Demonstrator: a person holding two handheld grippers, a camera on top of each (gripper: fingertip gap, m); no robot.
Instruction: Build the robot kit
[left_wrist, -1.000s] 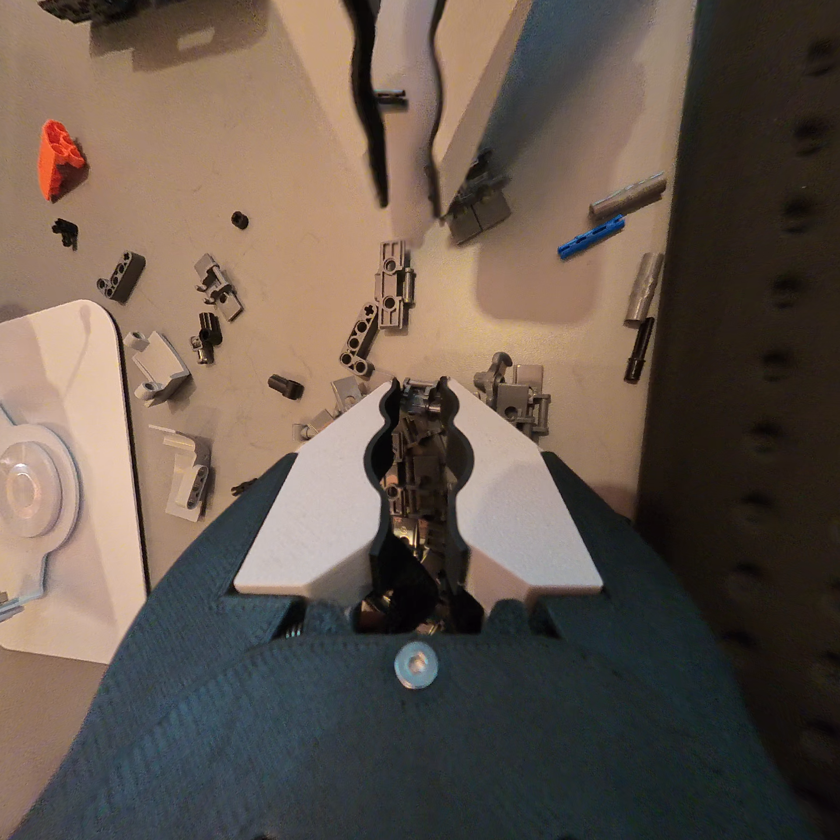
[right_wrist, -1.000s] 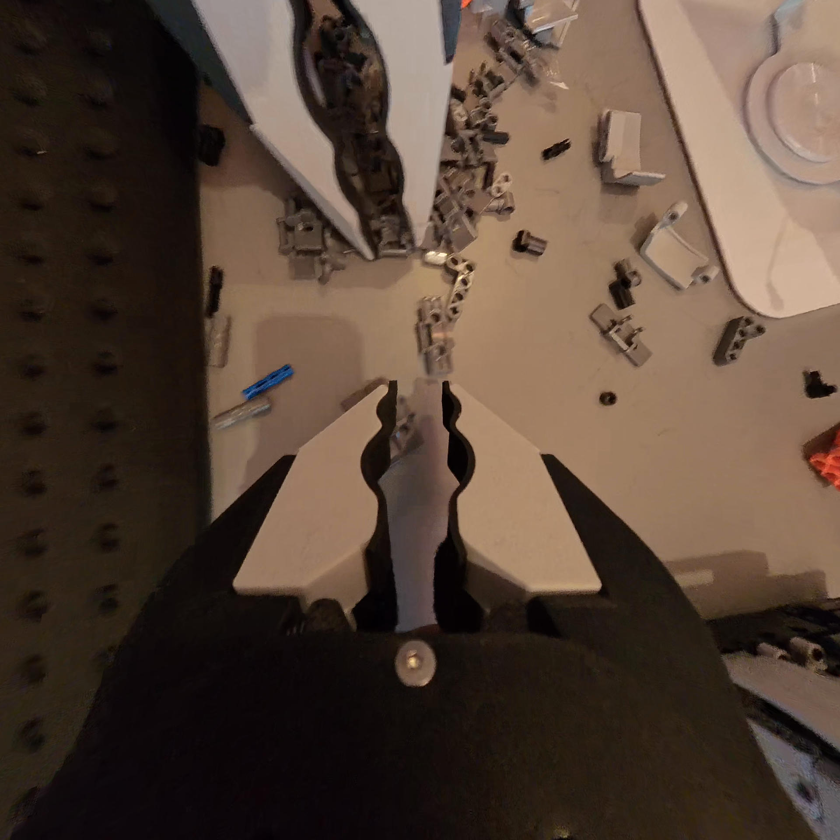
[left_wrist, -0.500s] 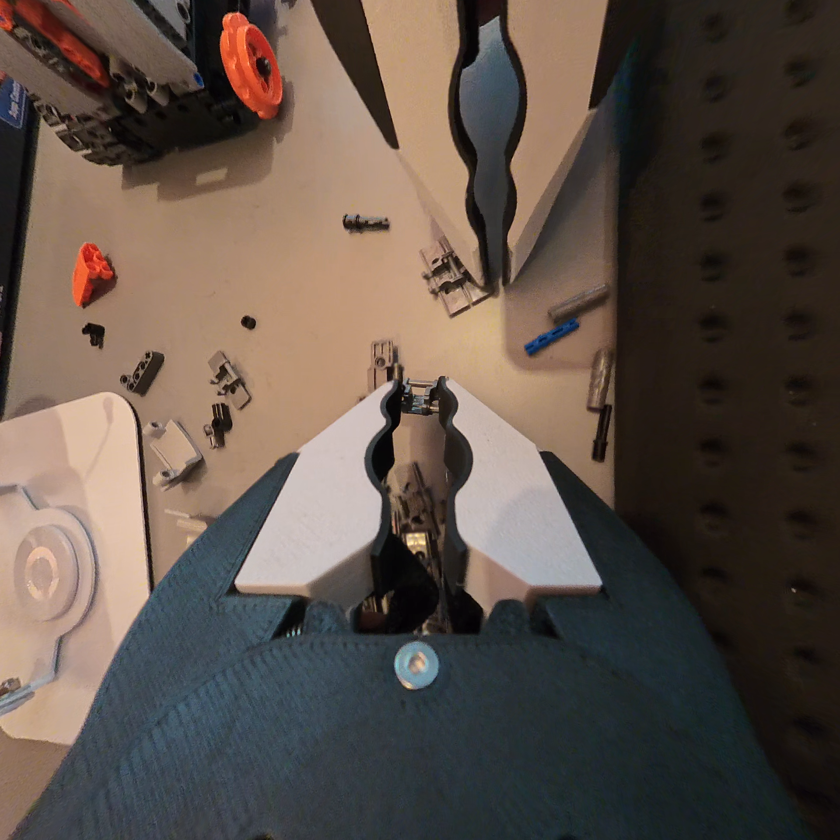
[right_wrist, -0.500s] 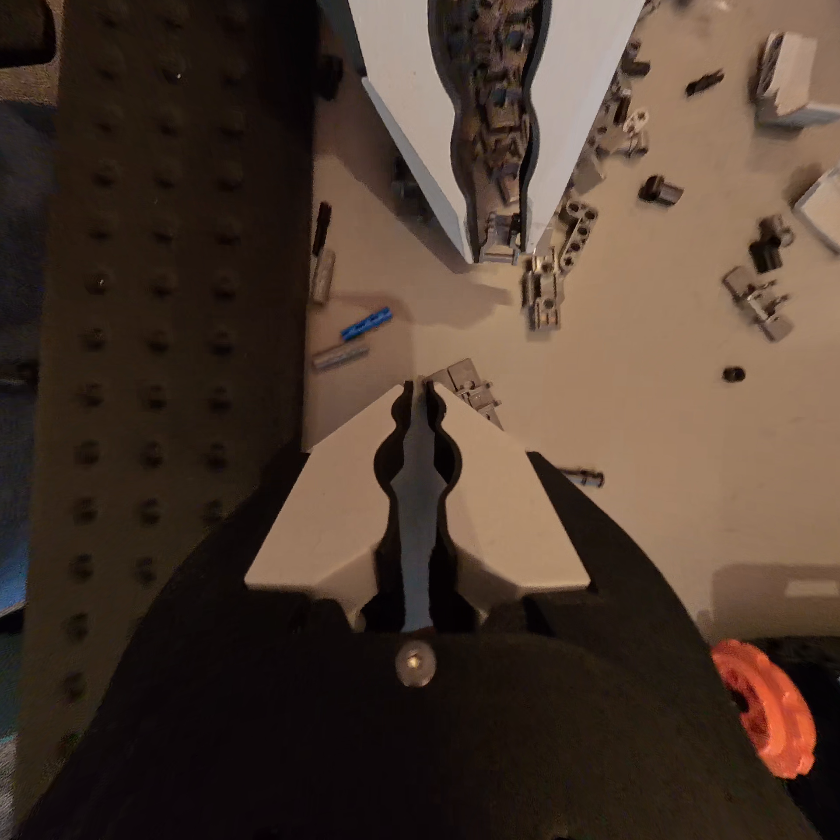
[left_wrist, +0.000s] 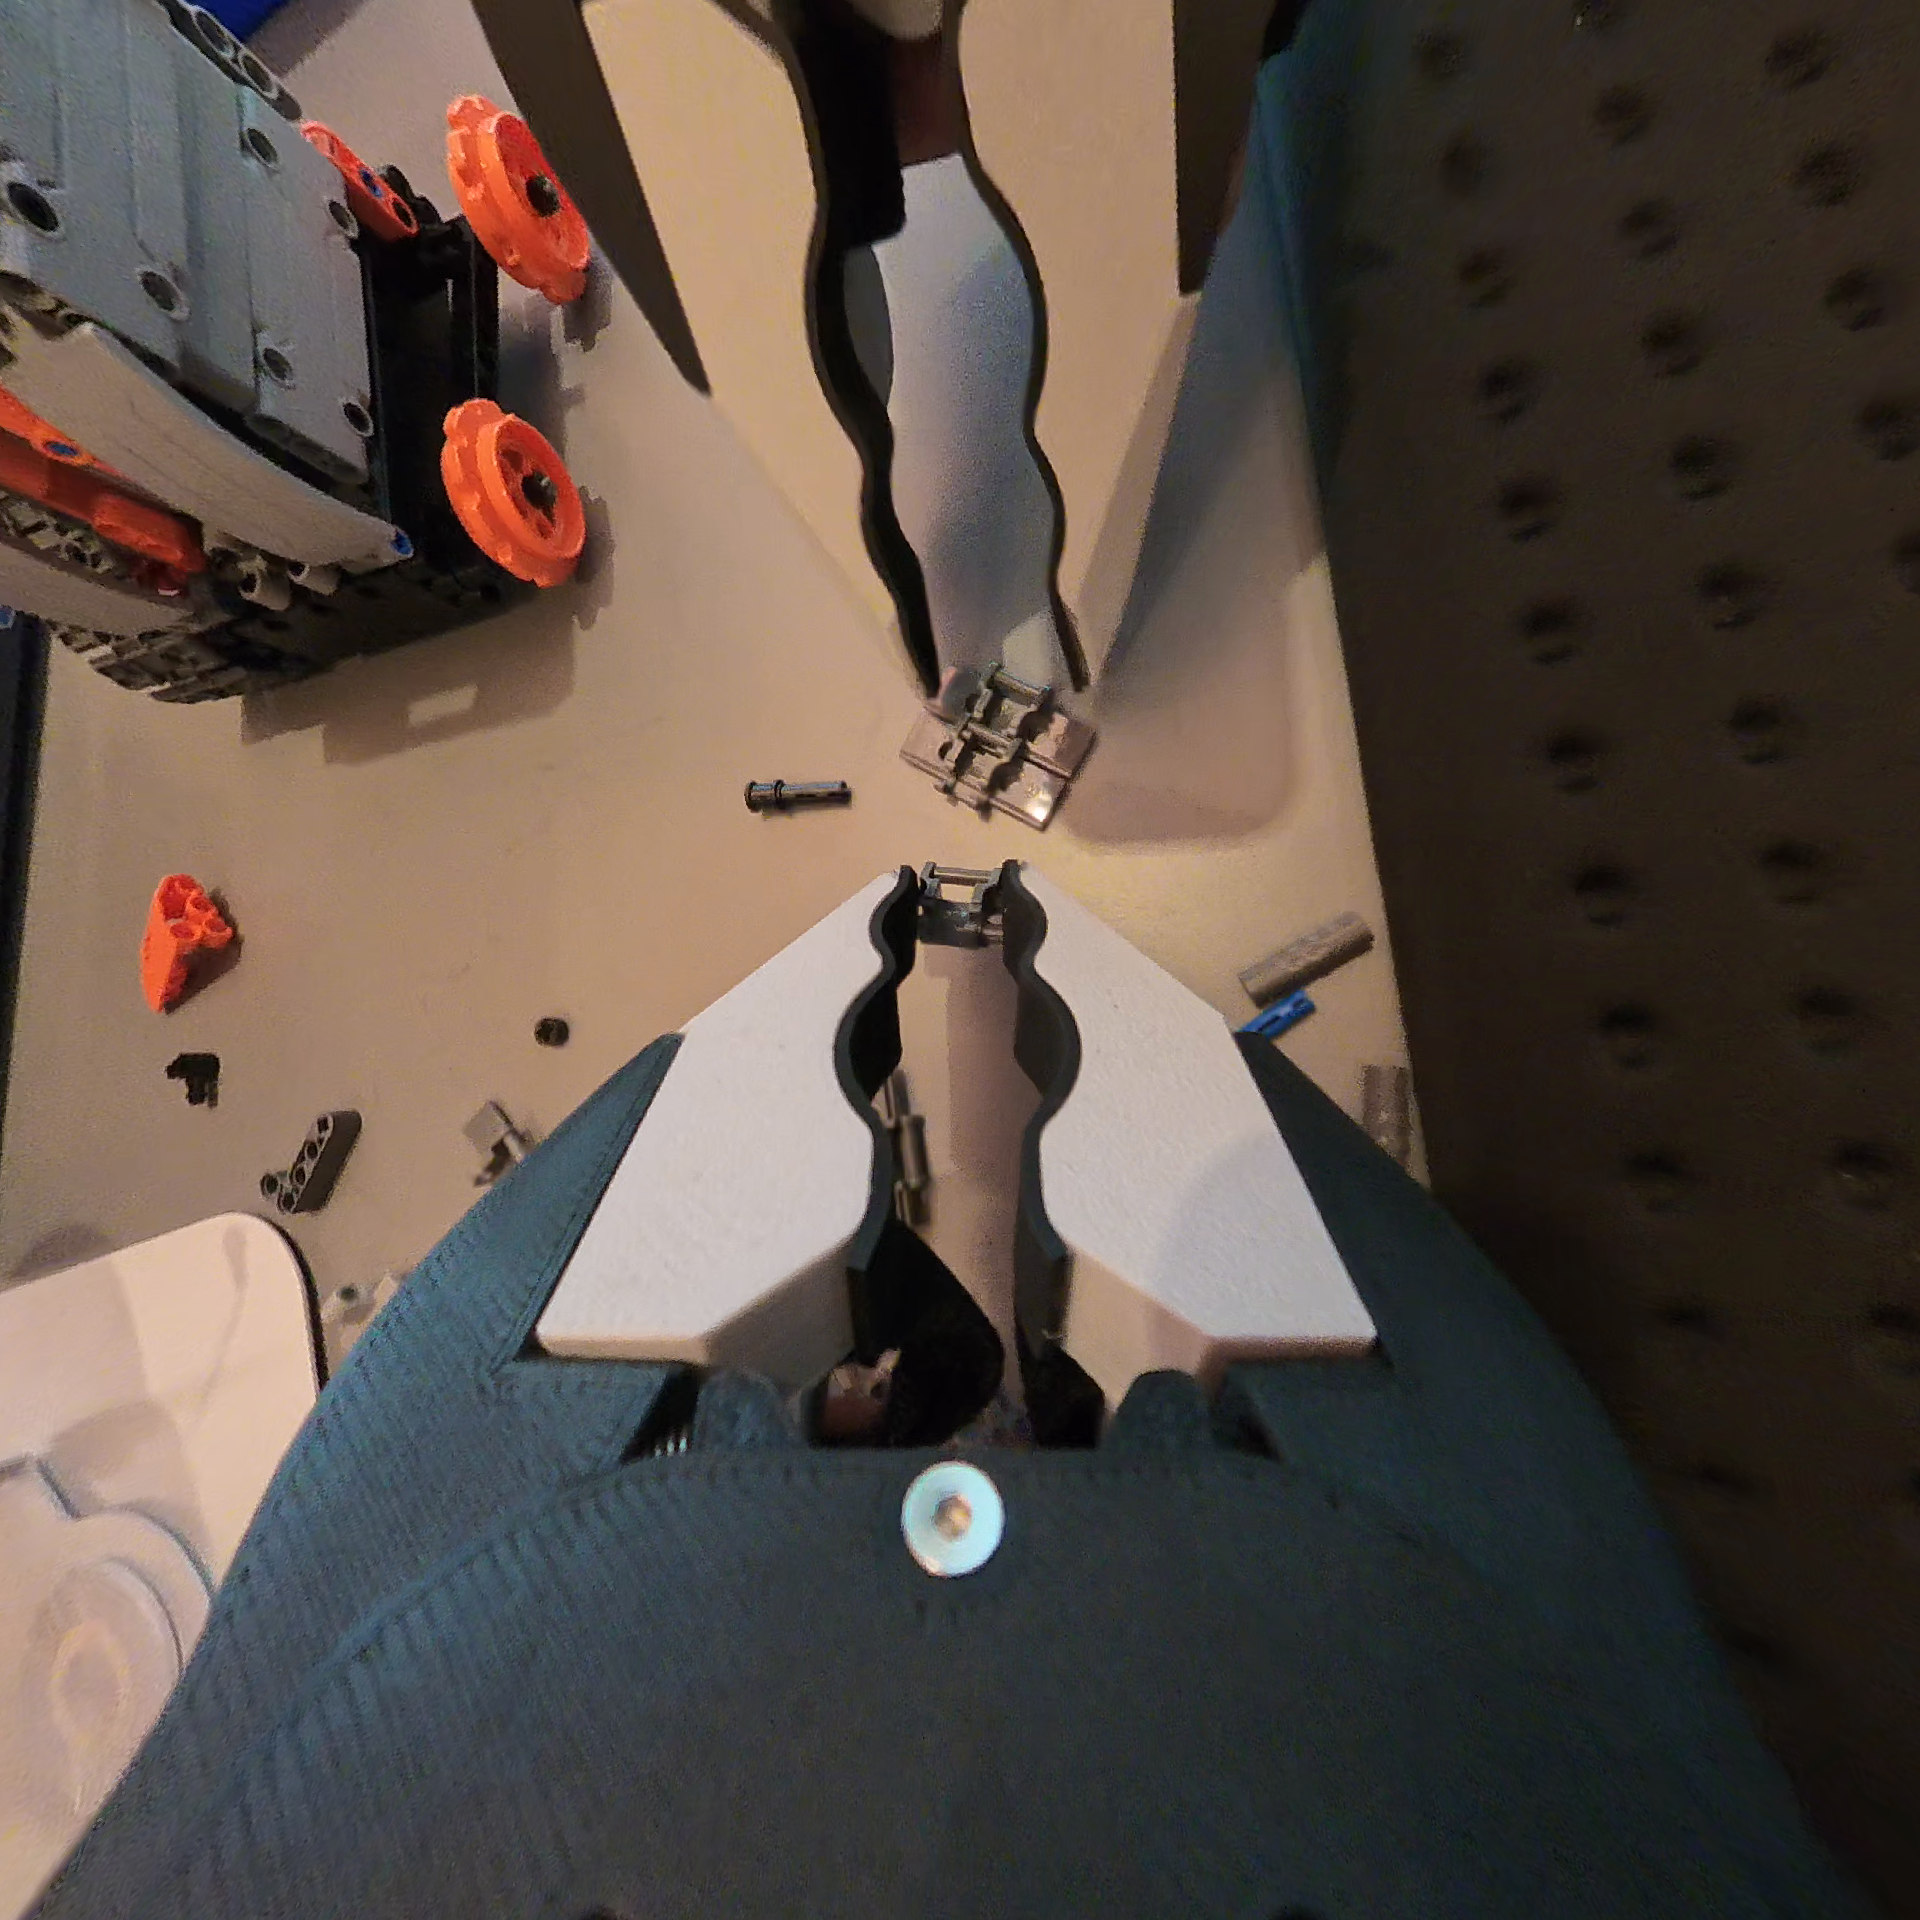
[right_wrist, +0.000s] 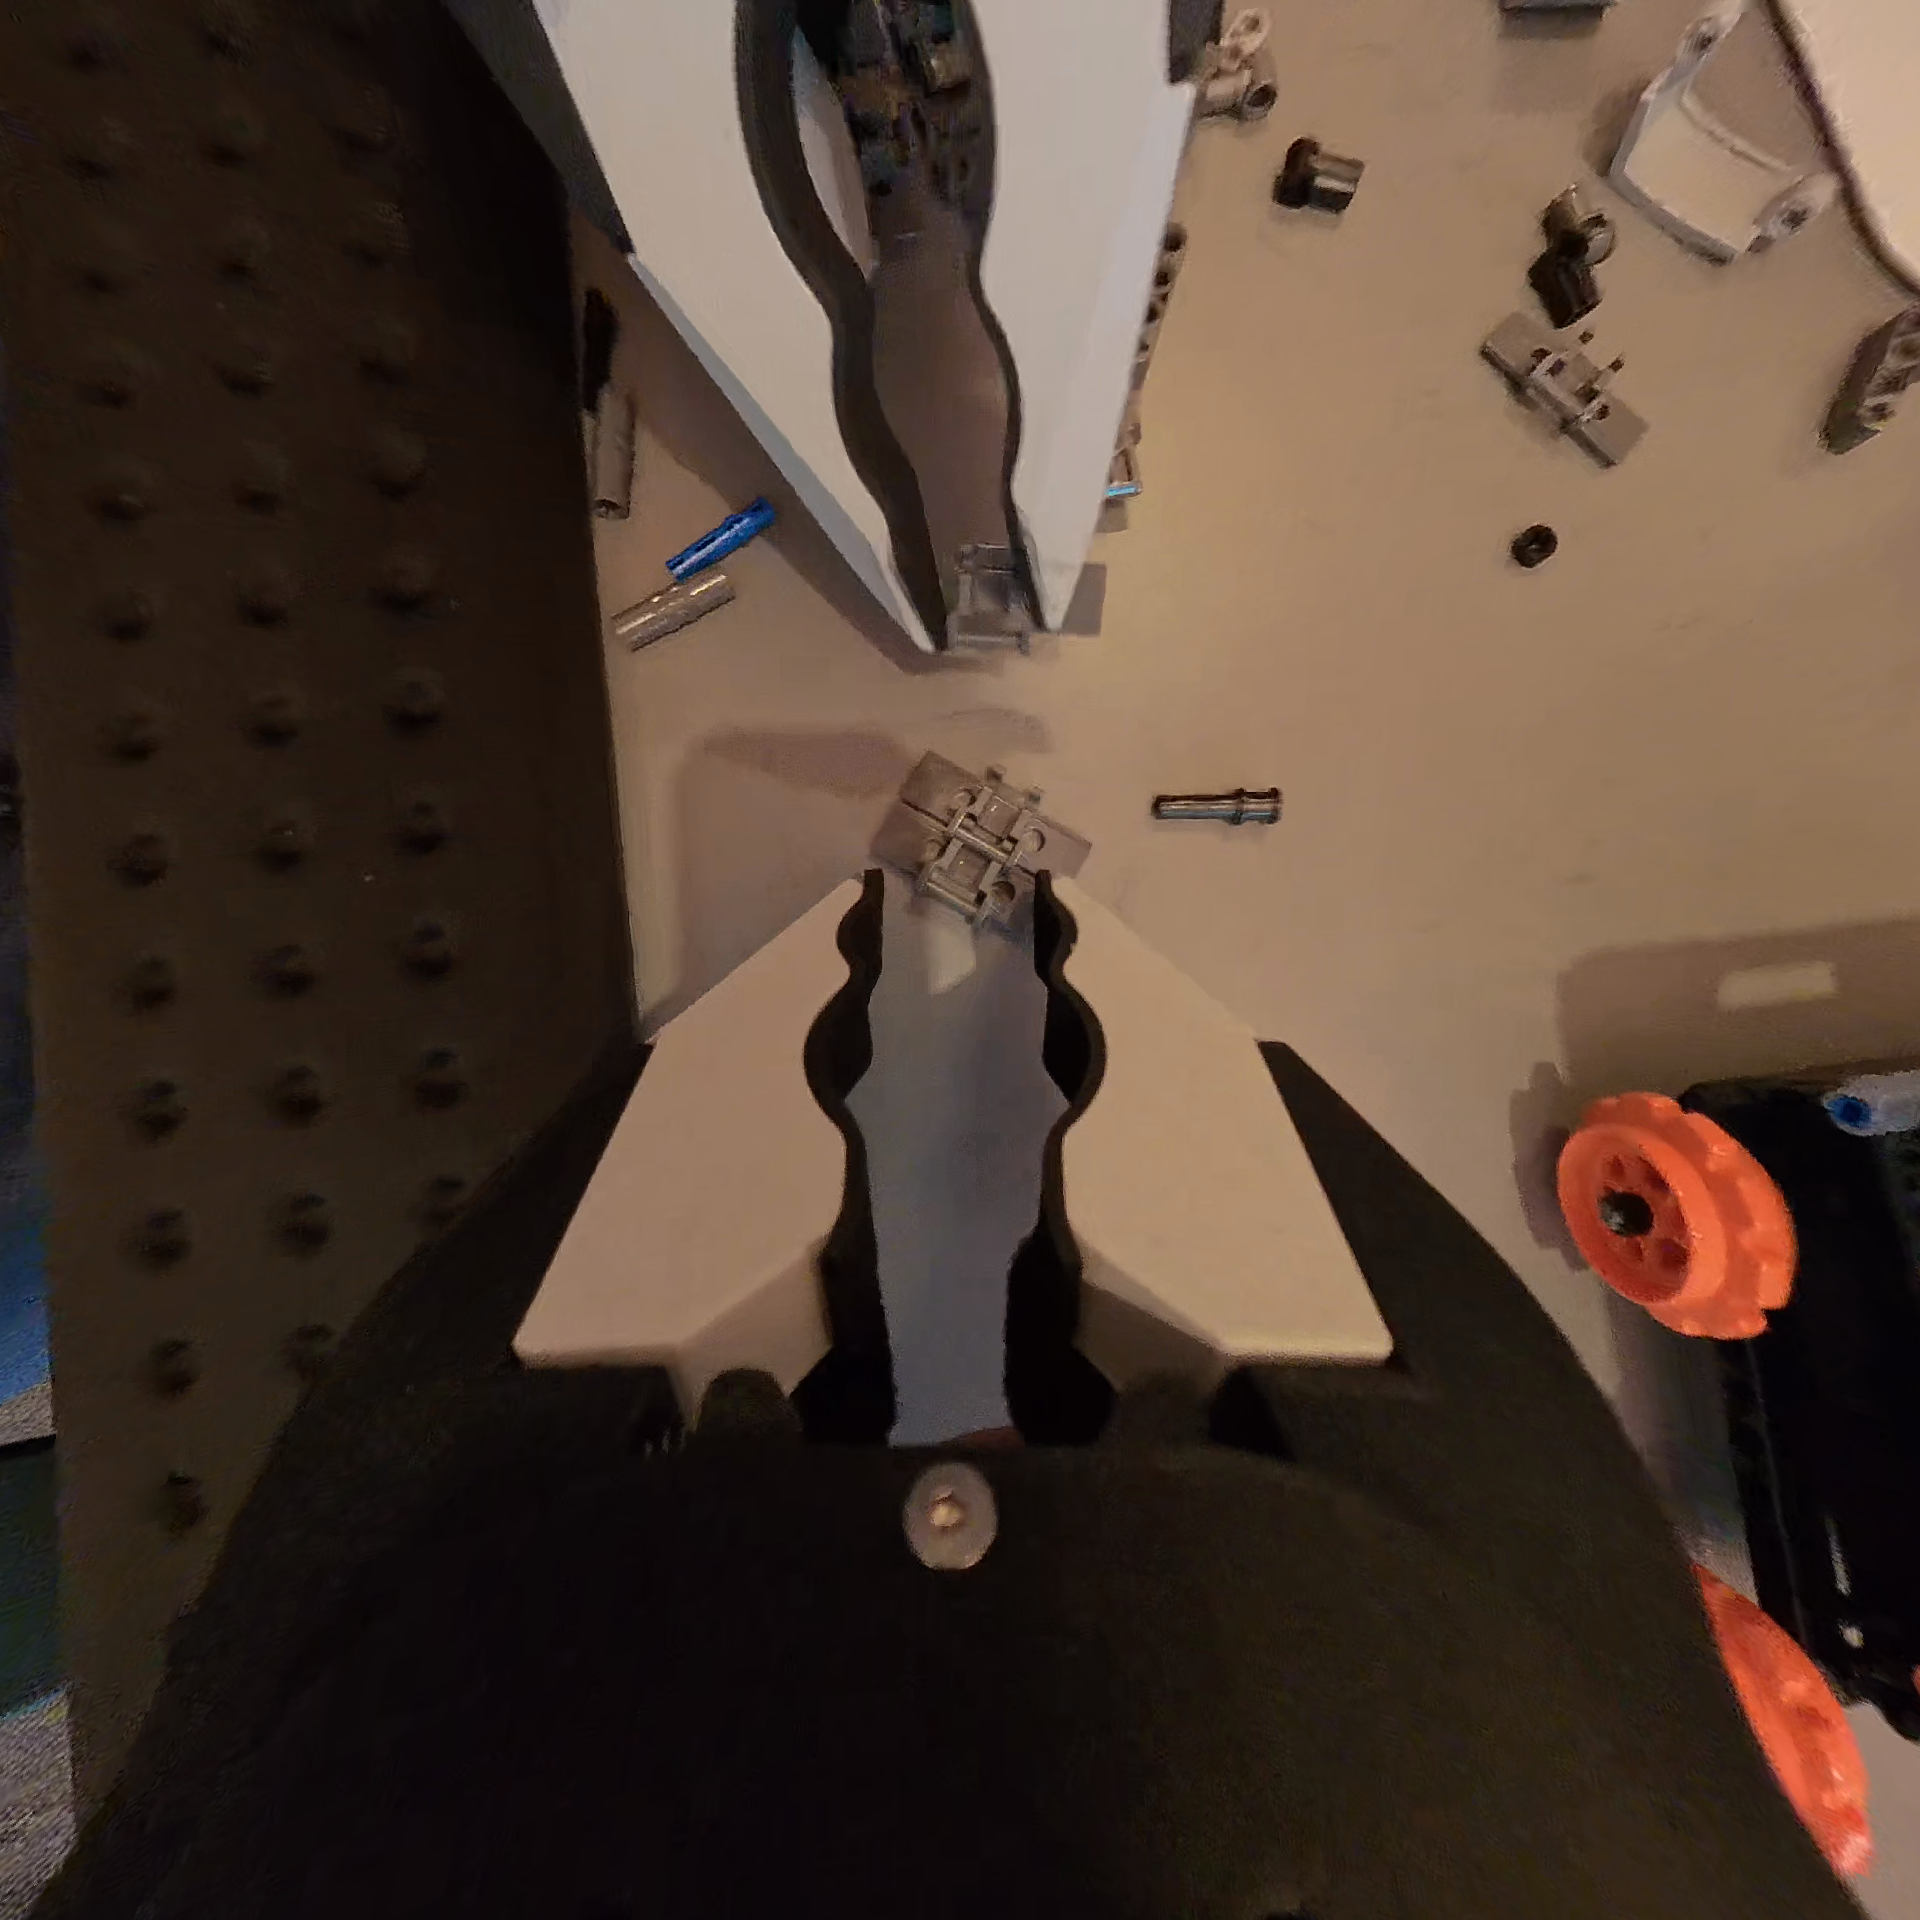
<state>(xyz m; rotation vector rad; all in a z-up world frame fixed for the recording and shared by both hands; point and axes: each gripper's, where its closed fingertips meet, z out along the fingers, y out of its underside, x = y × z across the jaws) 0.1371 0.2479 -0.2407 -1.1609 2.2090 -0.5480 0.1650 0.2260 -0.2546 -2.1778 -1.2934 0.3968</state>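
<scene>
My left gripper (left_wrist: 961, 881) is shut on a small grey track link (left_wrist: 961, 902) pinched at its tips, held above the tan table. It also shows in the right wrist view (right_wrist: 987, 629) with the link (right_wrist: 987, 597) in it. A grey pair of joined track links (left_wrist: 997, 750) lies flat on the table just ahead. My right gripper (right_wrist: 956, 881) is open, and its tips straddle the near end of the joined links (right_wrist: 982, 831). In the left wrist view the right gripper (left_wrist: 1000, 681) points down at the joined links.
A black pin (left_wrist: 798, 795) lies left of the links. A grey model with orange wheels (left_wrist: 499, 332) stands at the far left. A dark studded mat (left_wrist: 1662, 727) borders the right. A blue pin (right_wrist: 720, 538), a grey axle (right_wrist: 673, 613), loose parts and a white tray (left_wrist: 135, 1403) lie around. About 5 centimeters separates my left fingertips from my right. Between my right fingertips and the black pin (left_wrist: 798, 795) there is roughly 4 centimeters. It is also in sight in the right wrist view (right_wrist: 1212, 797).
My left gripper has moved forward with the link, away from the pile of grey parts. My right gripper has opened wider and come onto the joined links.
</scene>
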